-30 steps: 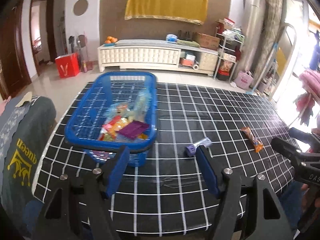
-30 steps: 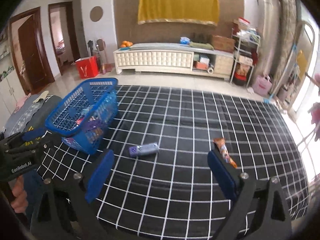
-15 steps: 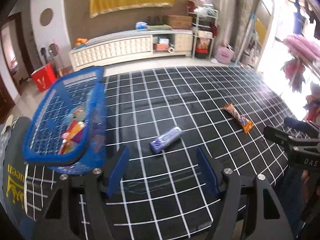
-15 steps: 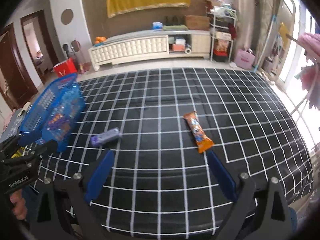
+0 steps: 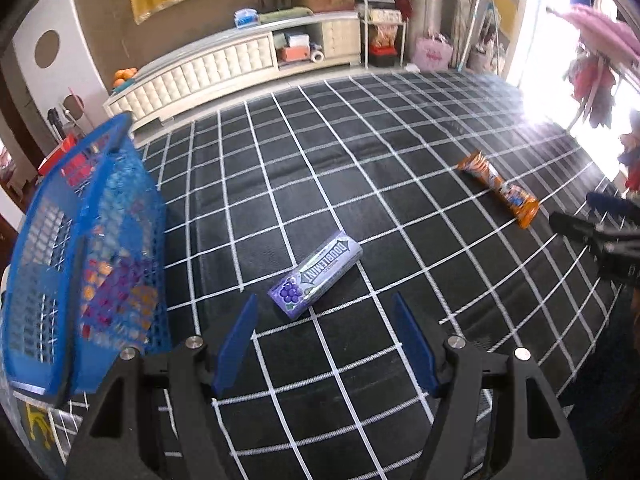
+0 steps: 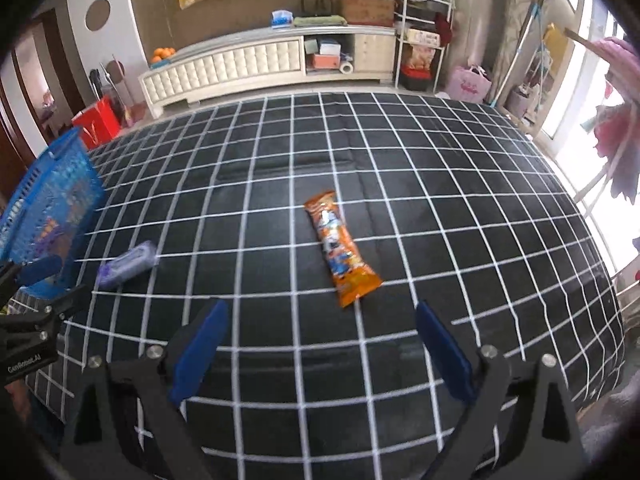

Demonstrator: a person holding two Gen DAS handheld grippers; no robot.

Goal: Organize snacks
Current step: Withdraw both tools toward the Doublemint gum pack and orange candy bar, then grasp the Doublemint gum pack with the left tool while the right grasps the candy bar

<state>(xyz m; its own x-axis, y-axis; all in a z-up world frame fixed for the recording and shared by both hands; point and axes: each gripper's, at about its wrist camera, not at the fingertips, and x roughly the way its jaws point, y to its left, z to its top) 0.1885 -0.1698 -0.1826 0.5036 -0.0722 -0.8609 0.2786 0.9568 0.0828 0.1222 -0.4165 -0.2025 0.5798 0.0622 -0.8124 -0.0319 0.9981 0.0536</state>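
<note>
A purple Doublemint gum pack (image 5: 316,275) lies on the black checked tablecloth (image 5: 360,168), just ahead of my open left gripper (image 5: 325,312), whose blue fingers stand apart with nothing between them. An orange snack bar (image 6: 340,246) lies in the middle of the right wrist view, a little ahead of my open right gripper (image 6: 320,316). The gum pack (image 6: 127,266) shows at the left of that view. A blue plastic basket (image 5: 76,248) with several snack packets inside stands at the table's left. The orange bar (image 5: 498,186) is also at the right of the left wrist view.
A white low cabinet (image 6: 256,64) and a metal shelf rack (image 6: 422,44) stand against the far wall. A red box (image 6: 98,120) sits on the floor at left. The table's right edge (image 6: 604,264) faces a bright window.
Both grippers have swung right and moved closer to the table. The gum pack now sits just ahead of the left fingers, the orange bar ahead of the right ones; the basket has slid to the left edge.
</note>
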